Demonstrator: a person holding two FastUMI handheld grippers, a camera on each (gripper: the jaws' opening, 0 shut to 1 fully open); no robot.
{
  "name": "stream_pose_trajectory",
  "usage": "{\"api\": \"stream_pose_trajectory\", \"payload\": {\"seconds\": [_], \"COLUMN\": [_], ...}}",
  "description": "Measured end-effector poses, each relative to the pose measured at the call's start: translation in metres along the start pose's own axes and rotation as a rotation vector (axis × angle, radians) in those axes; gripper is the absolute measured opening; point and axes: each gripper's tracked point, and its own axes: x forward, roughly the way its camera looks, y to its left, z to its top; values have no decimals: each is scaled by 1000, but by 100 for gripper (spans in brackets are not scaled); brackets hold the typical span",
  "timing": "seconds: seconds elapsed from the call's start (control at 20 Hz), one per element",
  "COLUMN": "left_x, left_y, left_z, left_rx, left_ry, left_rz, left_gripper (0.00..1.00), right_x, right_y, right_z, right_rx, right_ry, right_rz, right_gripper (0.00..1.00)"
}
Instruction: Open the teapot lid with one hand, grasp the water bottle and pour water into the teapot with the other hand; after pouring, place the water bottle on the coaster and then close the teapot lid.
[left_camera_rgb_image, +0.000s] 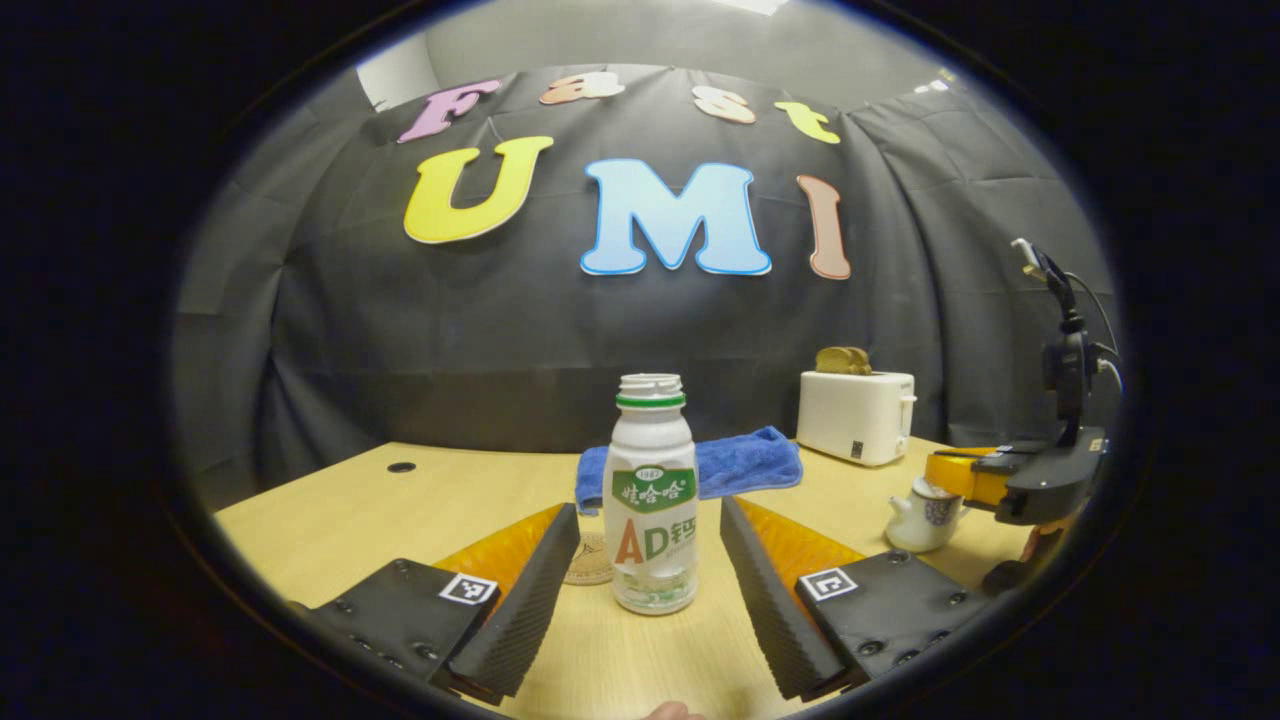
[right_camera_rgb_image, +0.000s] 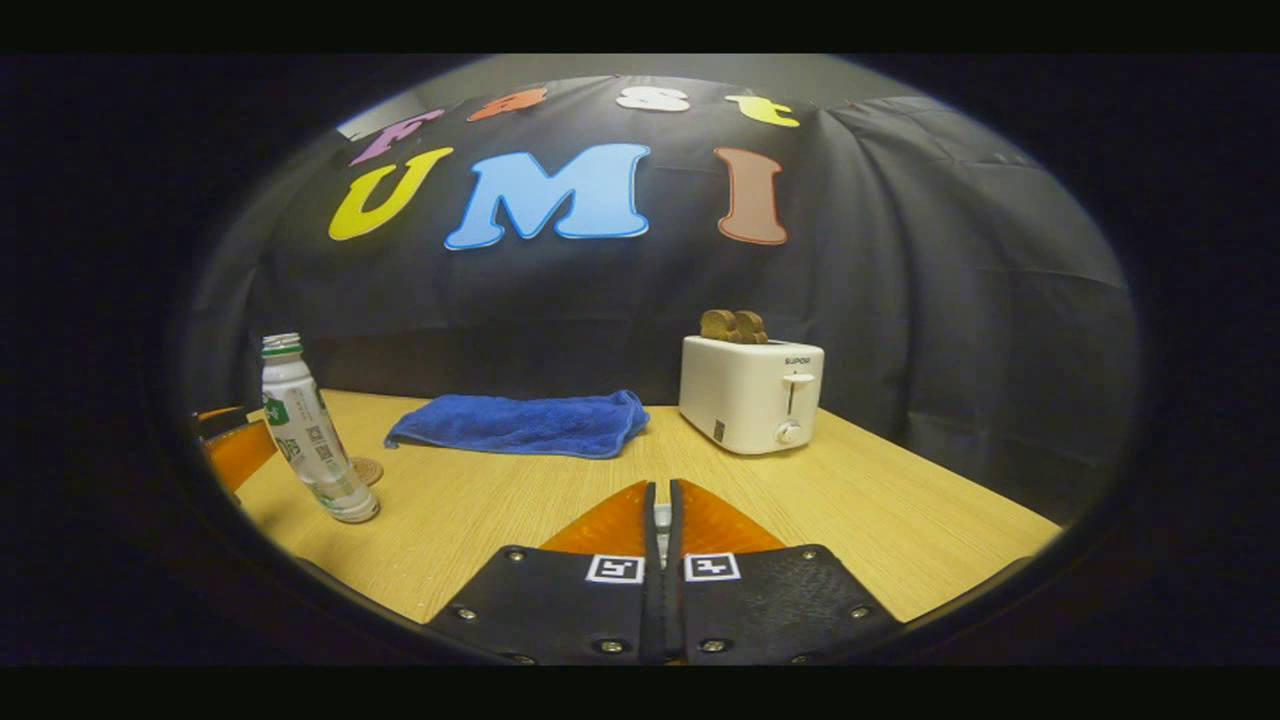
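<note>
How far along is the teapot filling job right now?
Early; nothing looks finished. The teapot lid appears to sit on the teapot, with the right gripper closed on it. In hand: the open left gripper straddles the upright water bottle without touching. Left: lifting the lid, pouring, setting the bottle on the coaster, closing up.

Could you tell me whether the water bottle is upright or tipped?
Upright: the water bottle stands on its base on the table, uncapped mouth up.

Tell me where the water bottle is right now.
In the left gripper view the water bottle stands upright on the table, between the left hand-held gripper's open fingers, with the blue towel behind it.
</note>
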Motion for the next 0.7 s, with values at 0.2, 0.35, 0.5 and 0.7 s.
{"api": "stream_pose_trajectory", "payload": {"seconds": [0.2,0.35,0.5,0.7], "left_x": [21,36,52,65], "left_y": [-3,5,6,7], "left_z": [-12,-24,-35,-35], "left_rx": [0,-1,-22,-37], "left_ry": [26,59,92,98], "left_rz": [-7,-1,-7,-9], "left_gripper": [94,99,94,95], "right_x": [-1,-5,-7,-9], "right_y": [-1,-3,-3,-6], "right_z": [3,9,15,13], "right_rx": [-5,6,4,12], "right_ry": [-16,-36,-58,-55], "right_rz": [4,6,6,8], "right_gripper": [1,0,1,1]}}
